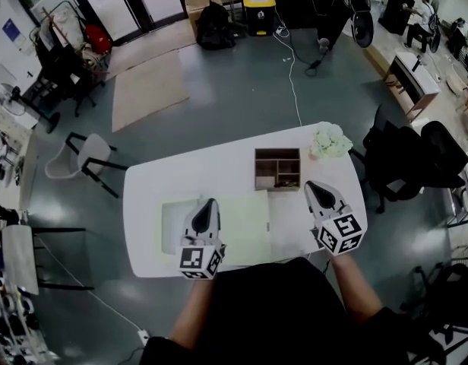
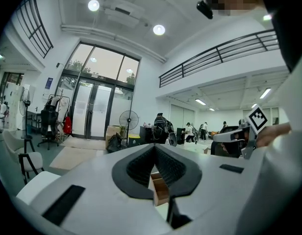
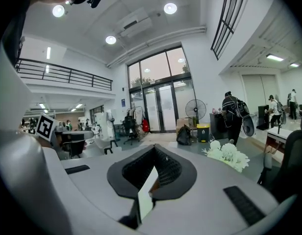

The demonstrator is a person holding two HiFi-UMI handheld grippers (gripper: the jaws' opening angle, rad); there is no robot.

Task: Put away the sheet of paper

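A pale yellow-green sheet of paper (image 1: pixel 245 223) lies flat on the white table (image 1: pixel 150 204), in front of a wooden compartment box (image 1: pixel 277 169). My left gripper (image 1: pixel 209 202) hovers over the sheet's left part, its jaws shut with nothing between them. In the left gripper view the left gripper (image 2: pixel 154 147) points at the wooden box (image 2: pixel 160 190), which shows through the gap behind the tips. My right gripper (image 1: pixel 311 185) is shut above the table's right end, just right of the box. In the right gripper view, a white sliver shows behind the shut tips of the right gripper (image 3: pixel 154 148); whether it is paper or table is unclear.
White flowers (image 1: pixel 330 140) lie at the table's far right corner, also seen as flowers (image 3: pixel 228 153). A white chair (image 1: pixel 78 158) stands left of the table and black office chairs (image 1: pixel 405 162) right of it. A person's torso fills the near edge.
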